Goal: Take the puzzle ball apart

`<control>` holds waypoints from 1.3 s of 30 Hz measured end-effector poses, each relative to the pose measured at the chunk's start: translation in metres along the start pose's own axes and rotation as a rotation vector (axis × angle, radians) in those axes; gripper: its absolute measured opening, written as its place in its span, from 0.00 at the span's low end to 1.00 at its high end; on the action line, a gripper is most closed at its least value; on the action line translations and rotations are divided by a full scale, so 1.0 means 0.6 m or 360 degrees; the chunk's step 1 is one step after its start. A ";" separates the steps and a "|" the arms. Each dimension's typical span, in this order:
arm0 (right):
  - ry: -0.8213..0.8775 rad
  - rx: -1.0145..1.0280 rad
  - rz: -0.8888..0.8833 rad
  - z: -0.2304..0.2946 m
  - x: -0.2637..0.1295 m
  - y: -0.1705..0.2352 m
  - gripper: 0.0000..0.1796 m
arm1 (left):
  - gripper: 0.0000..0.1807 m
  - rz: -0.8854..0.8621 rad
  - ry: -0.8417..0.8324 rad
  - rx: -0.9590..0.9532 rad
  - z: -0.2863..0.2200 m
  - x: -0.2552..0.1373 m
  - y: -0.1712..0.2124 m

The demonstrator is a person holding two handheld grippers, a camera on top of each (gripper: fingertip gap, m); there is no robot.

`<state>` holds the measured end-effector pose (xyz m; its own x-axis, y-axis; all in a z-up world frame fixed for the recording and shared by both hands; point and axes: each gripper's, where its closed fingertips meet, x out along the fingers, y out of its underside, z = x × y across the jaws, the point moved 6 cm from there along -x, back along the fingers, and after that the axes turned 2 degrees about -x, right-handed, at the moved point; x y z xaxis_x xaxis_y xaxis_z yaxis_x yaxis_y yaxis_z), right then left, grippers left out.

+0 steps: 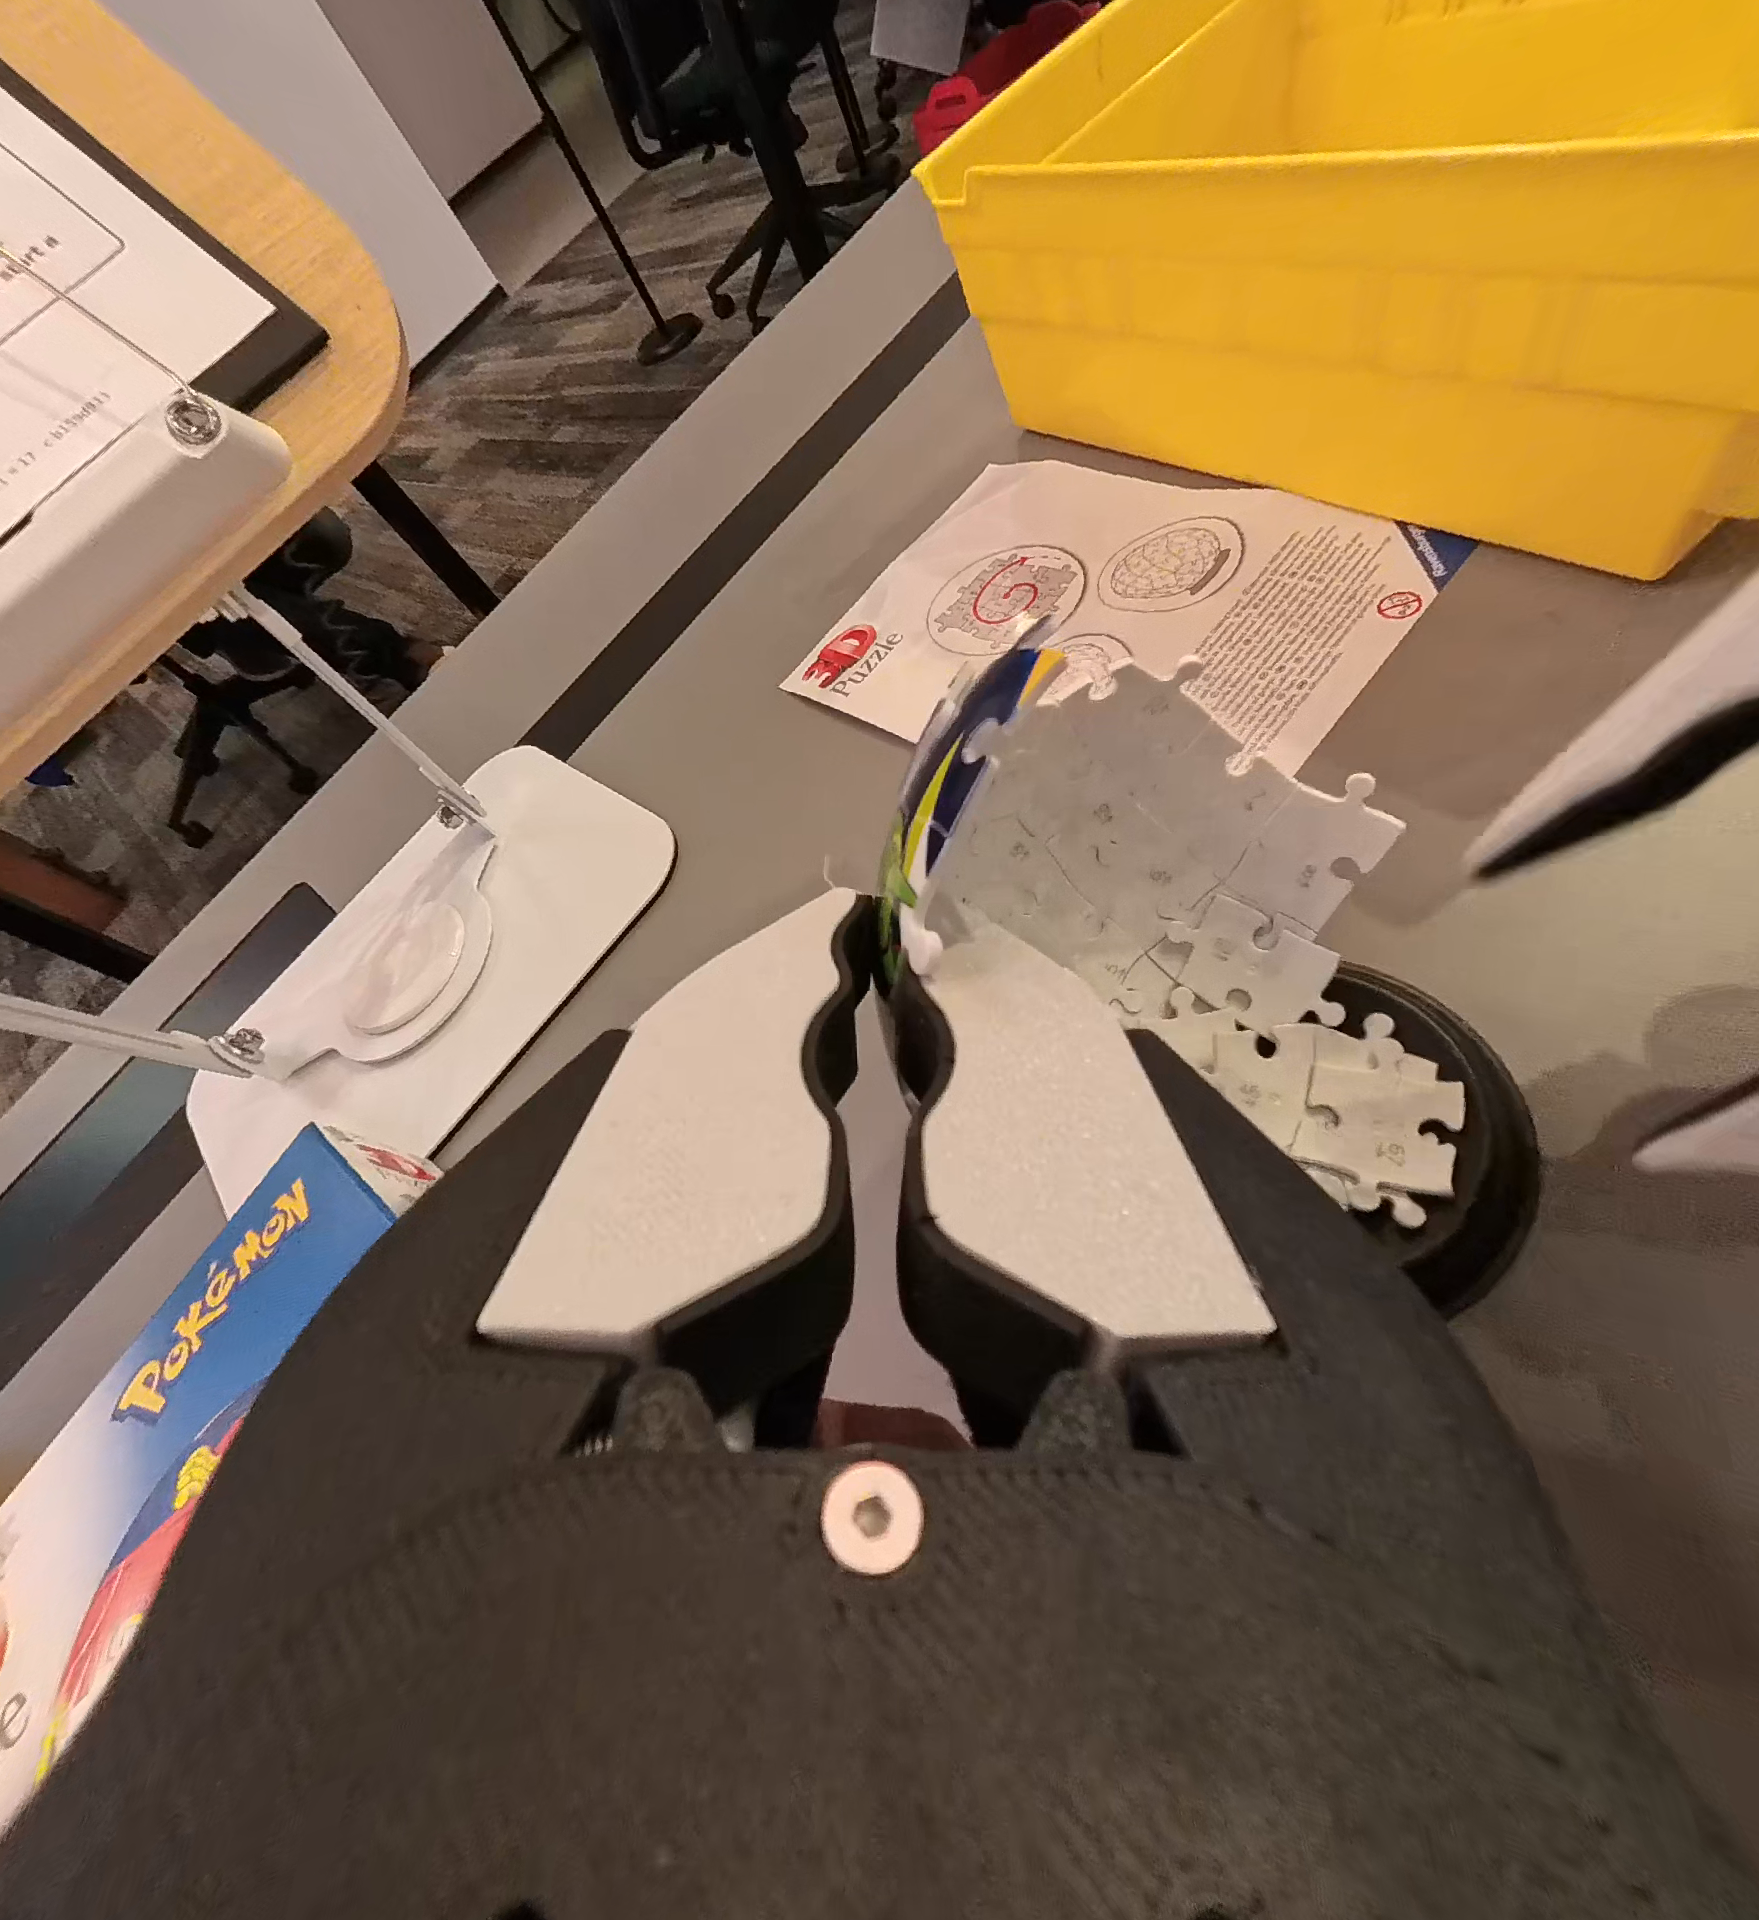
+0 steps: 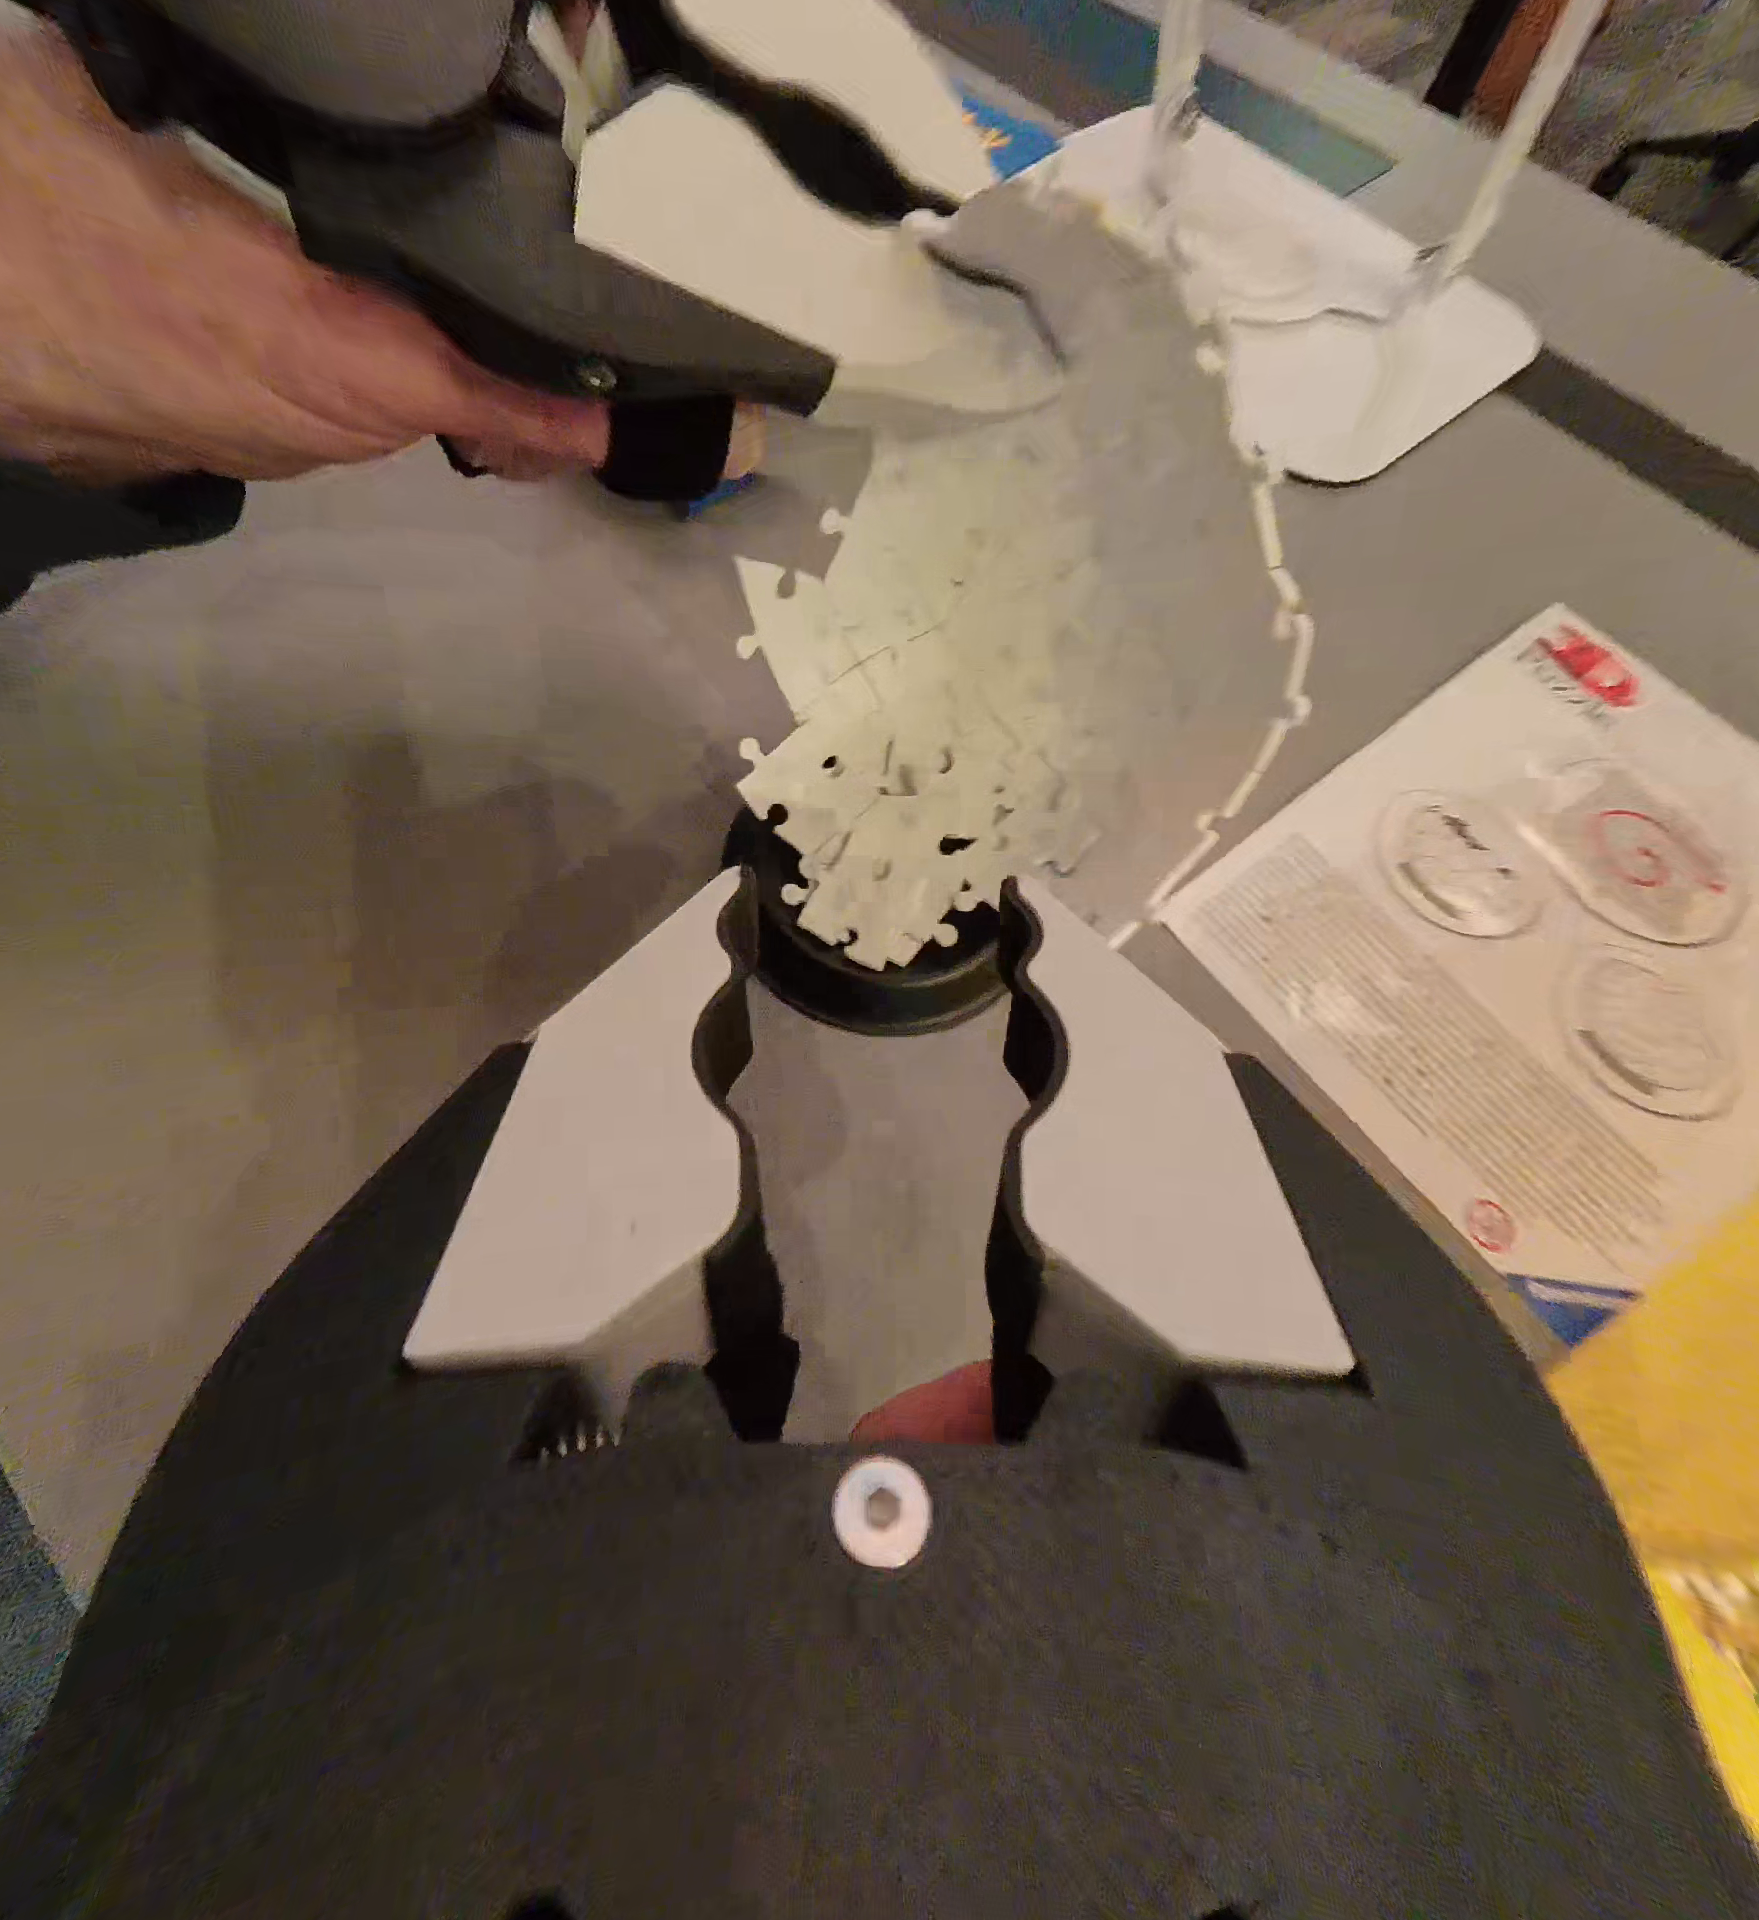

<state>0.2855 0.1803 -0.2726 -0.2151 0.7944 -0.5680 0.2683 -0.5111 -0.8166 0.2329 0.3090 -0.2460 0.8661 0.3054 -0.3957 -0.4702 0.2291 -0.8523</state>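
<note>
A curved shell of the puzzle ball [image 1: 1114,831], white and numbered inside and blue, yellow and green outside, stands with its lower pieces in a black ring stand [image 1: 1477,1091] on the grey table. My left gripper [image 1: 890,935] is shut on the shell's edge. In the right wrist view the shell [image 2: 1010,644] rises from the stand [image 2: 854,987], and the left gripper [image 2: 896,208], held by a hand [image 2: 179,312], pinches its top edge. My right gripper [image 2: 875,925] is open and empty, its fingertips on either side of the stand's near rim. It also shows blurred in the left wrist view [image 1: 1540,1023].
A yellow bin [image 1: 1374,312] stands at the table's far side, with a printed instruction sheet [image 1: 1270,623] in front of it. A blue puzzle box [image 1: 210,1299] lies at the near left. A white holder base [image 1: 542,883] stands by the table edge, next to a wooden side table [image 1: 335,260]. Left tips to right tips: about 11 cm.
</note>
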 end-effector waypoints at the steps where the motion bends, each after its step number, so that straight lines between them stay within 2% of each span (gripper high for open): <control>1: -0.0038 -0.0020 0.0014 0.006 0.018 0.003 0.23 | 0.01 -0.0001 -0.0005 -0.0001 0.000 -0.002 0.001; 5: -0.0078 -0.0095 0.0218 0.009 0.067 0.030 0.23 | 0.01 -0.0011 -0.0020 -0.0011 0.002 -0.005 0.002; 8: -0.0135 -0.0060 0.0202 0.009 0.074 0.040 0.20 | 0.01 -0.0009 -0.0039 -0.0001 0.006 -0.004 0.004; 11: -0.0150 -0.0069 0.0189 0.012 0.070 0.041 0.14 | 0.01 -0.0013 -0.0035 -0.0033 0.009 -0.003 0.007; 21: -0.0209 0.0046 0.0026 0.002 0.044 0.034 0.13 | 0.01 -0.0007 -0.0043 -0.0039 0.016 -0.003 0.007; 26: -0.0207 0.0122 -0.0135 -0.017 0.002 0.012 0.13 | 0.01 -0.0009 -0.0044 -0.0048 0.017 0.000 0.005; 30: 0.0097 0.0054 -0.0331 -0.076 -0.104 -0.031 0.13 | 0.01 -0.0004 -0.0045 -0.0047 0.020 0.001 0.005; 34: 0.0658 0.0126 -0.0489 -0.204 -0.241 -0.039 0.14 | 0.01 -0.0005 -0.0037 -0.0061 0.020 0.002 0.005; 36: 0.0805 0.0227 -0.0335 -0.264 -0.263 -0.004 0.17 | 0.01 -0.0001 -0.0032 -0.0059 0.017 0.003 0.004; 38: 0.0813 0.0346 -0.0092 -0.304 -0.250 0.045 0.33 | 0.01 0.0005 -0.0031 -0.0049 0.014 0.004 0.004; 39: 0.0843 0.0358 -0.0035 -0.315 -0.246 0.061 0.34 | 0.01 0.0007 -0.0033 -0.0043 0.013 0.003 0.003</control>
<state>0.5044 0.1061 -0.1990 0.2967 0.8319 -0.4690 0.0503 -0.5040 -0.8622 0.2325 0.3173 -0.2456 0.8601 0.3257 -0.3927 -0.4692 0.2028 -0.8595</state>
